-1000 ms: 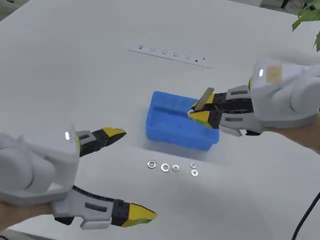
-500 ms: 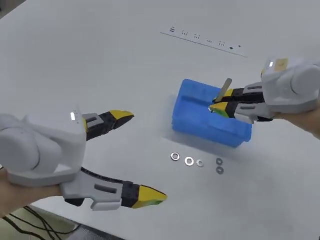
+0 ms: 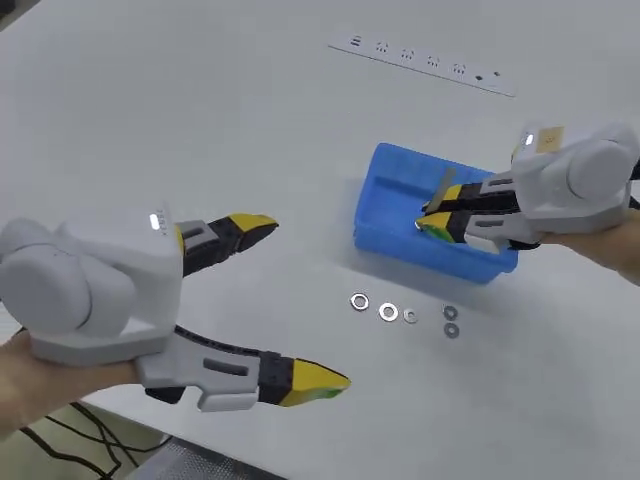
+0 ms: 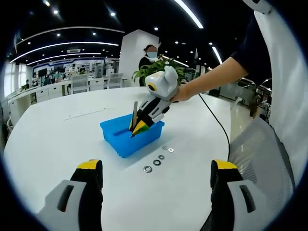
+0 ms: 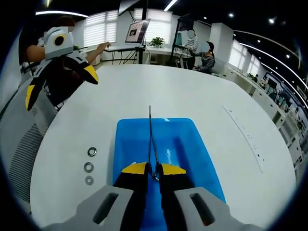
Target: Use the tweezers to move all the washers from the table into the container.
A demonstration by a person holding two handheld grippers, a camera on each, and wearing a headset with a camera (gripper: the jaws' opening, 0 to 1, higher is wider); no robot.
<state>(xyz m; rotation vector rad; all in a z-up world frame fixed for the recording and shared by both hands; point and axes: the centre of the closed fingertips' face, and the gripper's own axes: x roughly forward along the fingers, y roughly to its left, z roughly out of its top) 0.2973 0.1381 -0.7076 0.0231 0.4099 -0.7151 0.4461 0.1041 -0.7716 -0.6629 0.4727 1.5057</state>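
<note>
The right tool (image 3: 432, 222) is clamped on the tweezers (image 3: 446, 186) and hangs over the blue container (image 3: 385, 238), above its right end as the head view shows it. In the right gripper view the two jaws stand close together with the thin steel strip of the tweezers pinched between them and running forward over the blue floor. Whether the tweezers carry a washer right now is too small to tell.

Five washers (image 3: 388, 312) lie flat on the white desk (image 3: 200, 120), in a loose row just in front of the container: three close together on the left, two a little apart on the right. None touches the container.

The left tool (image 3: 305, 302) hovers over the desk well to the left of the washers, its jaws wide apart and holding nothing.

The washers look like small, thin metal rings, so they are probably light, stiff and smooth. Because they lie flat on a smooth desk, there is little edge to catch. The surest hold is likely one tweezer tip through the hole and the other outside the rim, pinching across the band of the ring. A pinch on the outer edge alone may make the ring flick away. The tweezers are springy, so the right tool needs a steady squeeze to keep the tips closed during the carry.
</note>
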